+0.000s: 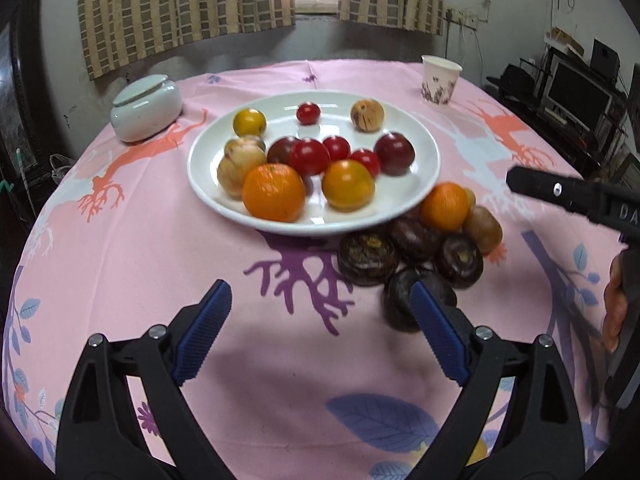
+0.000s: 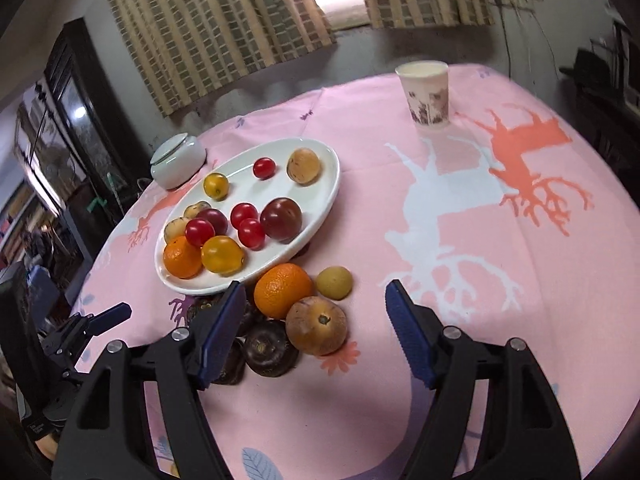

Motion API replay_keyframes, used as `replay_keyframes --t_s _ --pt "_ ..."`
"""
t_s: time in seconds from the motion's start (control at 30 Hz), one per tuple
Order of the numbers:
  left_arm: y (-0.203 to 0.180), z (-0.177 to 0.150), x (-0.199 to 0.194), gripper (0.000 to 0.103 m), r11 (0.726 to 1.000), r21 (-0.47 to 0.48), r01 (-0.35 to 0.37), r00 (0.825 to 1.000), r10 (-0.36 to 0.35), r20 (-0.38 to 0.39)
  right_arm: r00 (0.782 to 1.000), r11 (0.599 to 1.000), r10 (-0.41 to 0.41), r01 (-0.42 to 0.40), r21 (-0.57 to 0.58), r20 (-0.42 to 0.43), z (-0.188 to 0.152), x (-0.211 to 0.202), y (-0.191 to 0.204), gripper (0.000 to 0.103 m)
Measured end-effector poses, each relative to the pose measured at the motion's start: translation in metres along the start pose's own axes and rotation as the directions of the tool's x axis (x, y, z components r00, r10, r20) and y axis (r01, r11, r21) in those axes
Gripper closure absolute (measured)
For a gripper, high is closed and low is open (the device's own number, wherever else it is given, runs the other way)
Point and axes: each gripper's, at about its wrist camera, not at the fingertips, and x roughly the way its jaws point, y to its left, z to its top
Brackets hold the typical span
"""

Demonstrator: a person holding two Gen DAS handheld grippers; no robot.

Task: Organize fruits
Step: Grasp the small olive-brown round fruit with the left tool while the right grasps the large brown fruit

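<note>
Left wrist view: my left tongs released, nothing between the pads, over bare pink cloth on the counter. Ahead, white plate holding oranges, tomatoes, plums, tan fruits. Just right of the plate's near rim, on the cloth: one orange, a brown fruit, dark round fruits. Jar far left, cup far right.

Right wrist view: my right tongs released, gripping nothing, above the loose pile. Orange, a small yellow fruit, brown fruit and dark fruits lie beside the plate.
</note>
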Motion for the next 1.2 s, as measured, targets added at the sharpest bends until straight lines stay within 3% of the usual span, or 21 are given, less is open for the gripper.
replay_keyframes --t_s 0.23,0.33,0.5,0.9,1.17,1.2 --pt "-0.004 -0.015 -0.013 0.008 0.998 0.022 0.067 0.997 -0.066 -0.029 0.998 0.999 -0.029 0.029 -0.016 -0.047 -0.004 0.008 -0.001 0.029" --pt "-0.011 -0.028 -0.015 0.008 0.988 0.046 0.148 0.986 -0.144 -0.082 0.997 0.999 -0.038 0.038 -0.010 -0.064 -0.006 0.011 -0.003 0.029" --pt "-0.039 -0.045 -0.017 0.008 0.970 0.110 0.216 0.969 -0.199 -0.147 0.997 0.999 -0.034 0.033 -0.013 -0.072 -0.007 0.013 -0.002 0.029" --pt "-0.070 -0.059 -0.030 0.009 0.942 0.256 0.215 0.972 -0.181 -0.153 0.995 0.999 -0.039 0.035 -0.041 -0.091 -0.009 0.018 0.003 0.029" --pt "-0.069 -0.066 -0.032 0.010 0.941 0.250 0.229 0.964 -0.183 -0.194 0.993 0.997 -0.049 0.042 -0.064 -0.110 -0.012 0.023 0.007 0.029" --pt "-0.070 -0.069 -0.034 0.014 0.939 0.251 0.235 0.962 -0.188 -0.198 0.993 0.997 -0.045 0.038 -0.062 -0.111 -0.012 0.022 0.007 0.029"
